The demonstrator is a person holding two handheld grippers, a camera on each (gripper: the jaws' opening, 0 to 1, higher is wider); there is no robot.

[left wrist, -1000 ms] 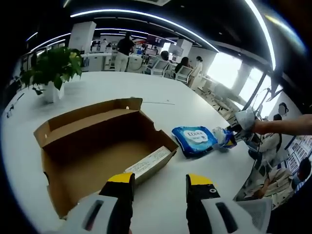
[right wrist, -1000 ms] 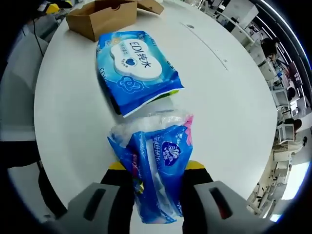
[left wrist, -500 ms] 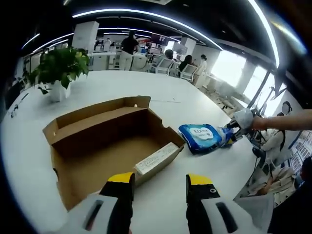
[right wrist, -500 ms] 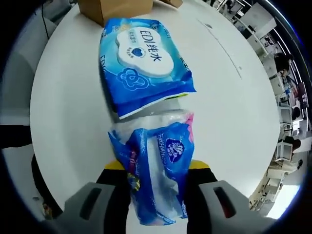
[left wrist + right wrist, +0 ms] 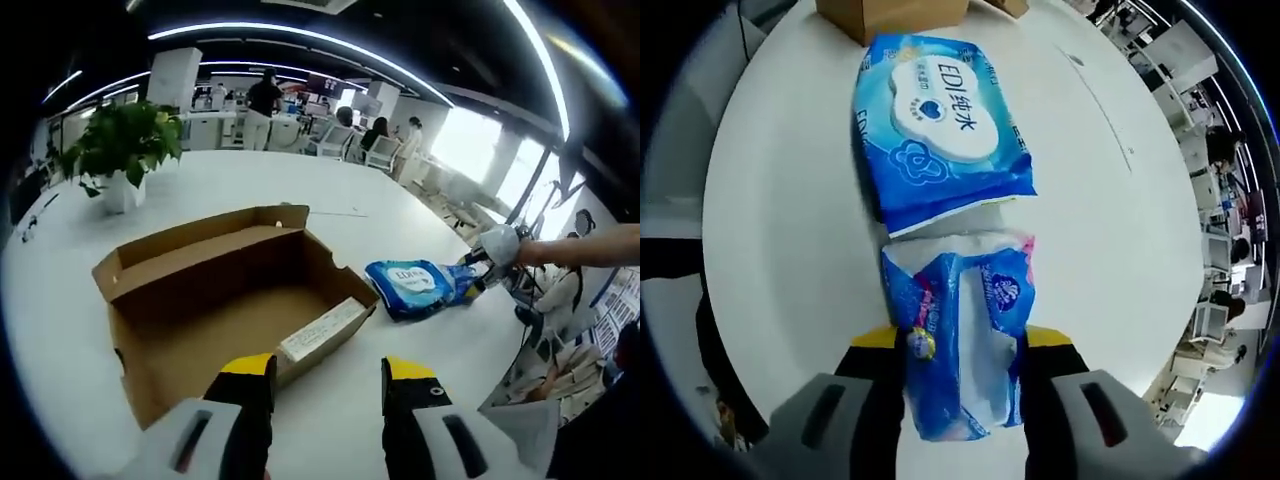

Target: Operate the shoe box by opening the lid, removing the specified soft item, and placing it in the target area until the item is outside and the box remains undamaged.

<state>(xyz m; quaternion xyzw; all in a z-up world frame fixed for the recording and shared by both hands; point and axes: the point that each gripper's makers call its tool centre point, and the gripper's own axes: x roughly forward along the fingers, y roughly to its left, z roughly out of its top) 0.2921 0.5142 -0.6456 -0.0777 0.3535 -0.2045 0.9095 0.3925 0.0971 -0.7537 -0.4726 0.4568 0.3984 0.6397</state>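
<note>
Your right gripper (image 5: 960, 345) has its fingers clamped on the blue tissue pack (image 5: 960, 350), which touches the near end of the wipes pack (image 5: 940, 125) lying flat on the white bench (image 5: 1110, 230). Your left gripper (image 5: 325, 375) has its fingers apart, holding nothing, over the bench just by the open shoe box (image 5: 215, 300), and the plant (image 5: 120, 140) stands behind

Right tongs (image 5: 962, 355) clamped closed; left tongs (image 5: 322, 378) parted, holding nothing
</note>
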